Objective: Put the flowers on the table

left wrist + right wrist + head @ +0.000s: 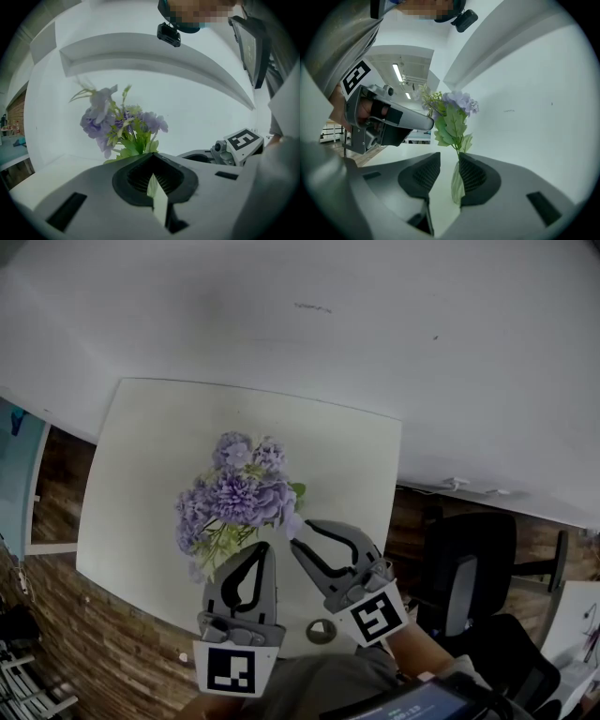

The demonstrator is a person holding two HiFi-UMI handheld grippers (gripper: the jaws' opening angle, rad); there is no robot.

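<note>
A bunch of purple flowers with green leaves hangs over the white table. My left gripper comes at it from below, and its jaws meet at the tips. In the left gripper view the flowers rise just past the left gripper, with a pale stem piece pinched between the pads. My right gripper stands open beside the bunch. In the right gripper view the flowers rise from the right gripper, whose jaws stand apart, and the stem lies against one pad.
The table's front edge runs just under both grippers, with wood floor below it. A small grey round object sits near that edge. A black office chair stands to the right. A white wall lies beyond the table.
</note>
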